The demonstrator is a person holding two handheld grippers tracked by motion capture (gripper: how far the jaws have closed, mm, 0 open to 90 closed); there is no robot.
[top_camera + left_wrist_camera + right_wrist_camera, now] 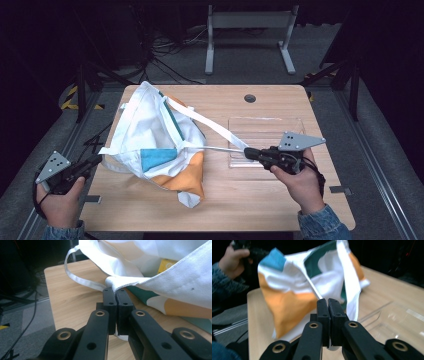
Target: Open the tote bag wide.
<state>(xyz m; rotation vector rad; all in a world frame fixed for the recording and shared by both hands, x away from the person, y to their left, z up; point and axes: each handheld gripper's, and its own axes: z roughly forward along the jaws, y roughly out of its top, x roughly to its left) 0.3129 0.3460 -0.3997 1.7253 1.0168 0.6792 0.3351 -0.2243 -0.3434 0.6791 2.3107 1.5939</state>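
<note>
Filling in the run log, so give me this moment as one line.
left claw: shut on white fabric tote bag edge | right claw: shut on white strap, pulled taut | bag: spread open on wooden table | clear plastic tray: beside bag

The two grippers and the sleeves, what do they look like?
Both the left gripper and right gripper are black, each topped by a grey three-cornered plate with small holes. Close up, the jaws are blocky black with brass-ringed pivots. Both sleeves are blue denim.

My wooden bench sits on a grey floor in a dark room. Past its far edge stands a white metal frame, with black cables beside it.
</note>
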